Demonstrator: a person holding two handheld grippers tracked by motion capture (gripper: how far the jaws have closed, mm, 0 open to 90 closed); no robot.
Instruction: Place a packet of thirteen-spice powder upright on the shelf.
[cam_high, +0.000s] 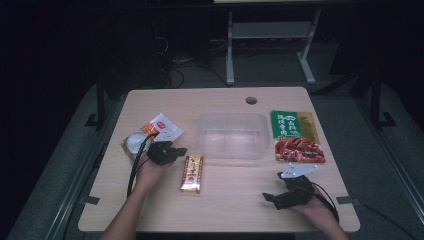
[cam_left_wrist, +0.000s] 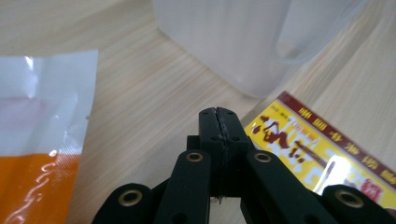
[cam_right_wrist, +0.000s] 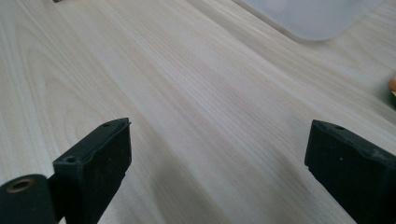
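the left gripper (cam_left_wrist: 219, 116) has its two black jaws pressed flat together with nothing between them, their tips over bare wood. in the high view it (cam_high: 167, 151) sits at the left of the table (cam_high: 235, 200), held in the person's left hand (cam_high: 150, 172), with a cable looping back from it. just to the right of its tips lies a yellow snack packet (cam_left_wrist: 322, 154) with a dark red border and dark brush-style characters that i cannot make out; in the high view this packet (cam_high: 192, 173) lies lengthwise in front of the box, close beside the gripper but not touching it. to the other side of the jaws lies an orange and white sachet (cam_left_wrist: 37, 140) with a clear sealed edge and pale squiggled writing; from above it (cam_high: 161, 128) shows a red label, too small to read, and next to it a round white item in clear wrap (cam_high: 134, 144).

ahead stands a clear plastic box (cam_high: 231, 135), open at the top, in the middle of the table; its rounded corner (cam_left_wrist: 243, 42) stands just past the jaw tips.

the right gripper (cam_right_wrist: 219, 158) has its jaws spread wide over bare tabletop, holding nothing. from above it (cam_high: 290, 192) rests near the right front edge in the right hand (cam_high: 317, 210). beyond it lie a red packet (cam_high: 299, 150) and a green packet (cam_high: 292, 124) with white characters, unreadable at this size.
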